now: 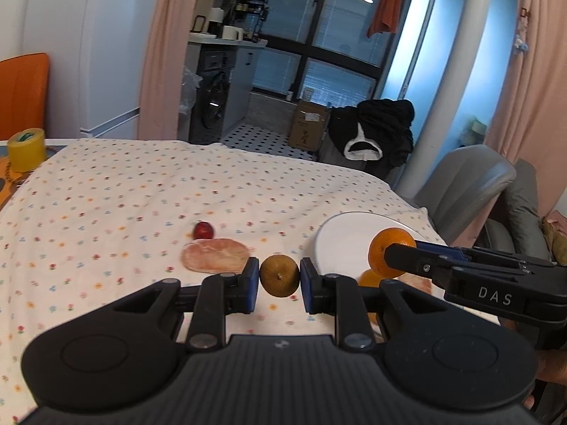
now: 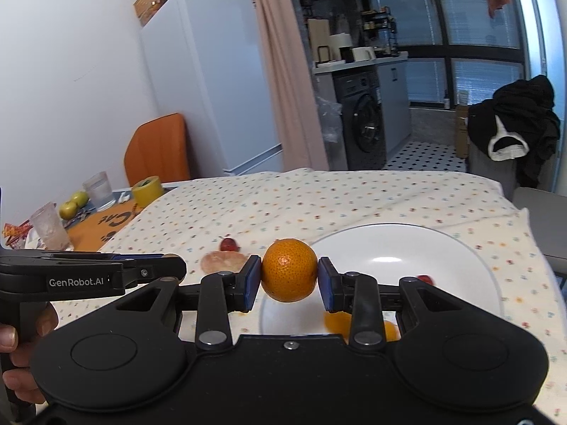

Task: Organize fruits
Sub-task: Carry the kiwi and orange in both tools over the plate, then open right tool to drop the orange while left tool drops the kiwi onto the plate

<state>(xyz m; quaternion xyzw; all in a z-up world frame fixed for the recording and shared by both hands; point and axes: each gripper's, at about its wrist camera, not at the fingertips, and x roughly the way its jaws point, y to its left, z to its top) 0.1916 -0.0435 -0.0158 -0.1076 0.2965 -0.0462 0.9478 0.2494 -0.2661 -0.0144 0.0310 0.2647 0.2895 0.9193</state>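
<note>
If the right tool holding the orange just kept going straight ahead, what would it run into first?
Probably the white plate: the right tool, shut on the orange, points over its near half. If it passes above the plate, the dotted tablecloth comes next. Height above the plate is unclear.

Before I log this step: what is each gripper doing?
Left gripper: shut on the round olive-brown fruit, held above the cloth.
Right gripper: shut on the round orange, above the white plate.
</note>
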